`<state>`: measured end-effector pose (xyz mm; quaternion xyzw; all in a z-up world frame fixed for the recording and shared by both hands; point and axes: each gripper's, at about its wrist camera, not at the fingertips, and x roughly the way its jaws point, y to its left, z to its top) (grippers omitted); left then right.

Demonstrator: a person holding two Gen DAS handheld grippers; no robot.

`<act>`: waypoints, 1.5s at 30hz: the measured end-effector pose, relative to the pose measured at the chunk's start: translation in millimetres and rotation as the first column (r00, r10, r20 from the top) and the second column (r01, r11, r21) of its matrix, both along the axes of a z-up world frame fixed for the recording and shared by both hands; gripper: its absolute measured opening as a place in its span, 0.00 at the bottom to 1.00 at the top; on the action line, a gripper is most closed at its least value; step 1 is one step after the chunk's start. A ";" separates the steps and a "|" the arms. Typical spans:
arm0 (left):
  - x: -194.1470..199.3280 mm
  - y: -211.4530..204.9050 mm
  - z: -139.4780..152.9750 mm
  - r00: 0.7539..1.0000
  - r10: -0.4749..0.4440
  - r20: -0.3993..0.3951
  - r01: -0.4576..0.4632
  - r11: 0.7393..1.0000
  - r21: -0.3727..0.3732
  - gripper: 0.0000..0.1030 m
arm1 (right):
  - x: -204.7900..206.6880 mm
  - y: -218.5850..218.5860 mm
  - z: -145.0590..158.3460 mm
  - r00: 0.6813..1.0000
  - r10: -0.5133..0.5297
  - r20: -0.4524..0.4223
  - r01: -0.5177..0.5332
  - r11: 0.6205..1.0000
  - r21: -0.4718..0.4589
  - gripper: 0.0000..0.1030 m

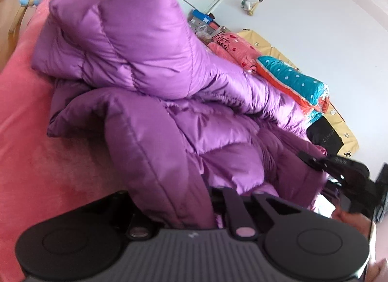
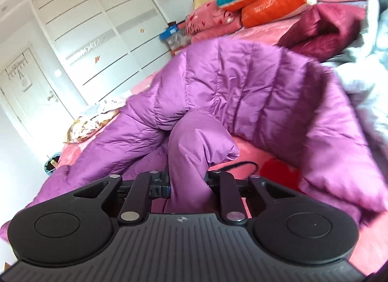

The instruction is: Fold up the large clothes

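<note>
A purple puffer jacket [image 1: 150, 46] lies bunched on the pink bed cover [image 1: 29, 141], with one padded part heaped over another. My left gripper [image 1: 194, 194] is shut on a thick fold of its near edge; the fabric covers the fingertips. At the right edge of the left wrist view a black, blurred gripper [image 1: 339, 170] sits against the jacket's far side. In the right wrist view the jacket [image 2: 242, 83] spreads wide across the bed cover [image 2: 252, 148], and my right gripper [image 2: 188, 185] is shut on a raised fold of it.
Folded teal and orange quilts [image 1: 291, 80] and a pink pillow [image 1: 232, 44] line the wall, beside a black bag [image 1: 325, 136]. A maroon garment [image 2: 322, 27] and pale grey cloth [image 2: 368, 68] lie at the right. A black cord [image 2: 242, 165] crosses the cover. White wardrobe doors [image 2: 97, 27] stand behind.
</note>
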<state>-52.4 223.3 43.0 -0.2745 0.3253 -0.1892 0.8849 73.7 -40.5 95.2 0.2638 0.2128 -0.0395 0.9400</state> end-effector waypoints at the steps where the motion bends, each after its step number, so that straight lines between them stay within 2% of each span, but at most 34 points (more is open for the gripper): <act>1: -4.1 2.9 3.9 1.000 -0.002 0.010 0.002 1.000 -0.004 0.08 | -9.7 1.0 2.3 1.000 -0.006 0.005 0.006 1.000 -0.004 0.20; 5: -23.9 17.3 21.1 0.999 -0.013 0.053 0.014 1.000 -0.010 0.08 | -55.7 -0.5 18.1 0.999 -0.024 0.028 0.024 1.000 -0.010 0.20; 8: -38.5 27.6 33.7 0.998 -0.027 0.061 0.029 0.999 -0.040 0.08 | -83.7 0.4 25.2 0.999 -0.032 0.036 0.032 0.999 -0.015 0.19; 12: -64.8 36.1 49.3 0.995 -0.065 0.078 0.068 0.997 -0.041 0.08 | -132.8 -2.7 41.3 0.998 -0.042 0.048 0.045 0.998 -0.045 0.19; 15: -84.7 31.2 62.1 0.989 -0.110 0.095 0.112 0.994 -0.020 0.08 | -161.2 4.3 48.7 0.997 -0.061 0.056 0.064 0.995 -0.070 0.19; 21: -119.9 0.8 77.5 0.968 -0.224 0.112 0.221 0.975 0.038 0.08 | -214.0 -18.7 56.8 0.991 -0.122 0.055 0.127 0.989 -0.080 0.19; 25: -143.4 -12.4 79.5 0.948 -0.303 0.096 0.294 0.951 0.095 0.08 | -240.7 -30.4 51.7 0.984 -0.173 0.042 0.175 0.983 -0.058 0.19; 27: -149.6 -19.1 77.4 0.941 -0.331 0.074 0.319 0.938 0.133 0.08 | -240.3 -40.4 43.1 0.980 -0.198 0.017 0.198 0.979 -0.045 0.19; 33: -162.0 -22.9 61.7 0.936 -0.343 -0.076 0.350 0.898 0.267 0.09 | -244.1 -59.9 3.7 0.963 -0.238 -0.127 0.240 0.971 -0.004 0.22; 36: -161.4 -29.5 60.0 0.939 -0.322 -0.122 0.344 0.882 0.323 0.11 | -247.1 -63.6 -10.4 0.954 -0.238 -0.182 0.242 0.970 0.003 0.30; 38: -163.0 -28.9 63.0 0.944 -0.304 -0.130 0.331 0.878 0.346 0.17 | -251.0 -66.0 -12.9 0.947 -0.251 -0.201 0.259 0.966 0.013 0.44; 41: -167.5 -29.7 69.9 0.952 -0.271 -0.141 0.304 0.876 0.374 0.25 | -262.4 -67.5 -9.1 0.938 -0.286 -0.196 0.294 0.956 0.014 0.57; 45: -179.2 -21.9 82.2 0.964 -0.227 -0.138 0.264 0.870 0.416 0.41 | -273.2 -71.8 -3.5 0.929 -0.327 -0.170 0.338 0.940 0.042 0.62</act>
